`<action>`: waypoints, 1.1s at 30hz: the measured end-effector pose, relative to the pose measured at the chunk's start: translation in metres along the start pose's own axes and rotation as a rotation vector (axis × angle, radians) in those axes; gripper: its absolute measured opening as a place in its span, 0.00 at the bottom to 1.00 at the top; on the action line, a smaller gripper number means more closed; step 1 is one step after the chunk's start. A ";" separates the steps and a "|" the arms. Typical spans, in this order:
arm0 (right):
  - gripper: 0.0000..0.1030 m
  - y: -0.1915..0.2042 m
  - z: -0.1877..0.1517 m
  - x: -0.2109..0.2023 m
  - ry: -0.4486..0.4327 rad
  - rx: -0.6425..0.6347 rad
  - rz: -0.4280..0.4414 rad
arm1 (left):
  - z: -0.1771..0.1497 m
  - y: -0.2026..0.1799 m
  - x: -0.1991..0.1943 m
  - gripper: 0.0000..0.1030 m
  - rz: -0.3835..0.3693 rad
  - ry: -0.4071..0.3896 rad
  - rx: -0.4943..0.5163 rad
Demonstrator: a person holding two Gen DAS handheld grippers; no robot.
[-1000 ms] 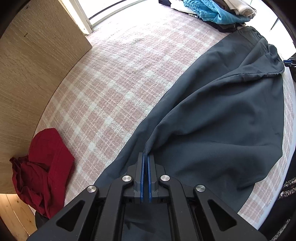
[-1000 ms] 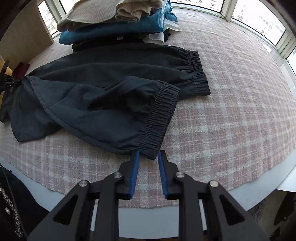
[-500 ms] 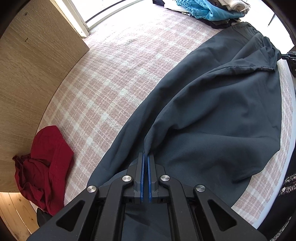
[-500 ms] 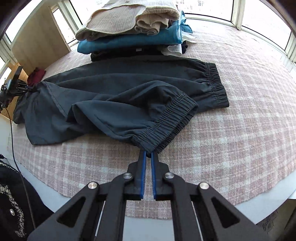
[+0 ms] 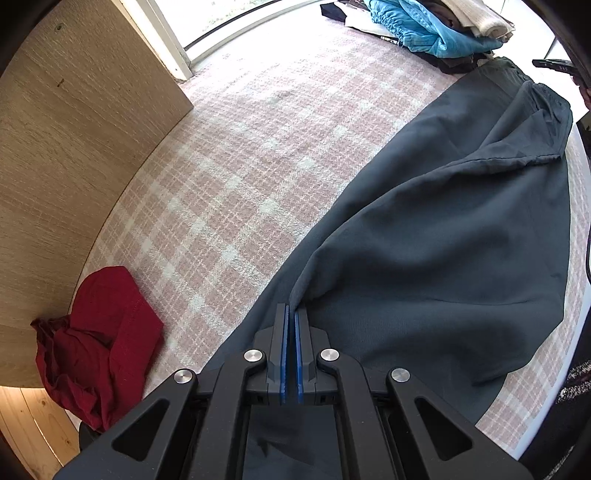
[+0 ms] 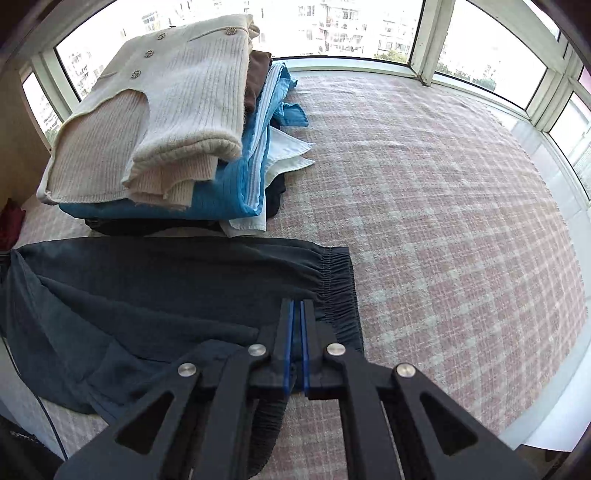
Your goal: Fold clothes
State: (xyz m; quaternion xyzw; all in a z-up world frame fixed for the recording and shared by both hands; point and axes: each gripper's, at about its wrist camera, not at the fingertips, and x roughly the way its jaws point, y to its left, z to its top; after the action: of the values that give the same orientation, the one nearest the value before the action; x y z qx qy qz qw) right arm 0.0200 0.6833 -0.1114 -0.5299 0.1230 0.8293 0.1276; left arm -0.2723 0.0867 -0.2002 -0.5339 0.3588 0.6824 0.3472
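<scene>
Dark grey trousers (image 5: 436, 229) lie spread on the pink checked cloth (image 5: 229, 155). My left gripper (image 5: 291, 312) is shut on a fold of the trousers' fabric at the leg end. In the right wrist view the trousers (image 6: 155, 288) stretch leftward, with one elastic waistband part (image 6: 338, 288) flat on the cloth. My right gripper (image 6: 296, 308) is shut on the other waistband edge and holds it lifted above the lower layer. The held fabric hangs under the gripper body.
A stack of folded clothes (image 6: 166, 122), cream knit on top, blue below, stands just behind the trousers; it also shows far off in the left wrist view (image 5: 436, 29). A red garment (image 5: 99, 339) lies by a wooden panel (image 5: 74, 147). Windows (image 6: 332, 26) line the back.
My right gripper closed on the waistband edge, lifted it and carried it toward the folded stack, over the other waistband half. My left gripper stayed shut on the leg end.
</scene>
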 end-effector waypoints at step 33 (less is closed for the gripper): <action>0.01 0.118 -0.085 -0.018 -0.026 -0.337 -0.108 | -0.028 -0.010 -0.031 0.02 -0.048 -0.083 -0.037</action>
State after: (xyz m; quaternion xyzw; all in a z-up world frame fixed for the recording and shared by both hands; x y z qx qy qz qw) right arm 0.0589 0.5419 -0.1216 -0.5389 -0.0484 0.8369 0.0830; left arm -0.2441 0.0653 -0.1755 -0.5200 0.3185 0.7019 0.3681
